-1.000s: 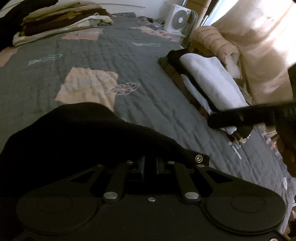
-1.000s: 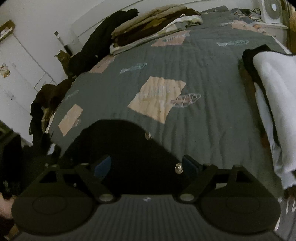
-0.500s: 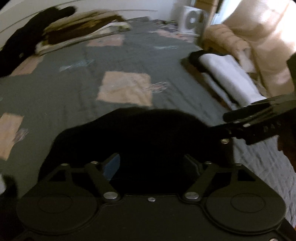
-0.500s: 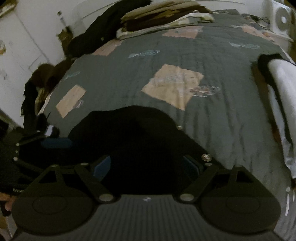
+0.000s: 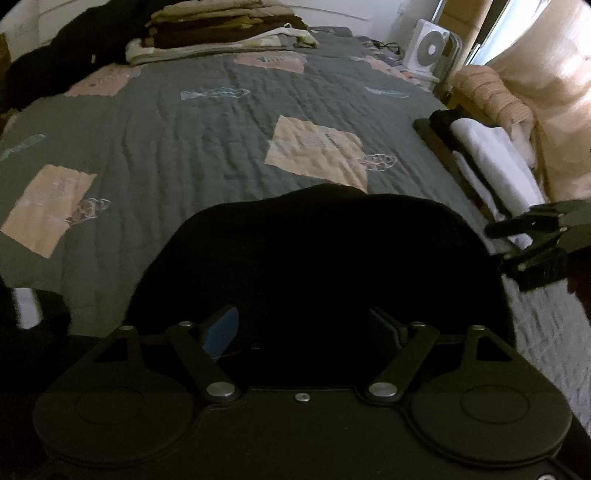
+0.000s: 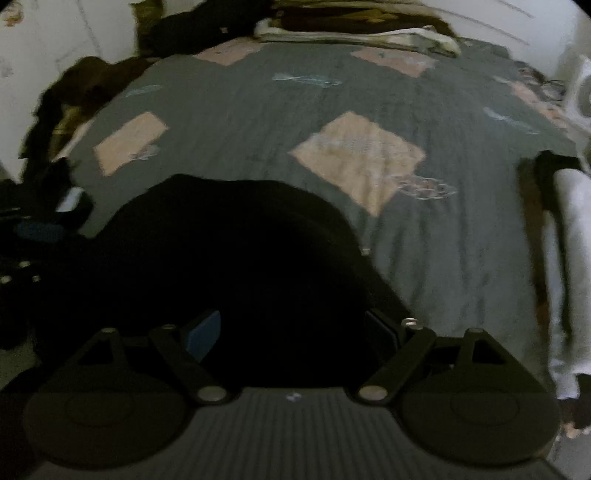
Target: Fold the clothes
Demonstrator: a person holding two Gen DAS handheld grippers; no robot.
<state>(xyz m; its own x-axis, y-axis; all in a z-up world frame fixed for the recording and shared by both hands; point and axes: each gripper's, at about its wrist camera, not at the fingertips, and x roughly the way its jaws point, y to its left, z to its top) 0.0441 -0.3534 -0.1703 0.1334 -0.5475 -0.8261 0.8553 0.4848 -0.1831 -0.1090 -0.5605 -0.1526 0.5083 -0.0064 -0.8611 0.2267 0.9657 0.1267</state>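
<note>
Black soft garment (image 5: 325, 258) lies bunched at the near edge of the grey quilted bed (image 5: 221, 140); left gripper (image 5: 303, 332) and right gripper (image 6: 291, 328) gape, released, over it. Folded piles sit at far and right edges; this one looks unfinished.

the garment (image 5: 314, 258) lies on the near part of the quilt (image 5: 207, 147), which spreads away to the far end of the bed. the left gripper (image 5: 303, 332) sits at the garment's near edge, its jaws spread apart, one to each side of the cloth. the right gripper (image 6: 291, 332) is placed likewise in its own view, and also shows at the right of the garment from the left wrist. a stack of folded clothes (image 5: 221, 33) rests at the far end of the quilt. folded towels (image 5: 495, 162) lie along the right edge. a fan (image 5: 428, 48) stands far right, beyond the bed. a heap of clothes (image 6: 74, 96) lies off the left side.
</note>
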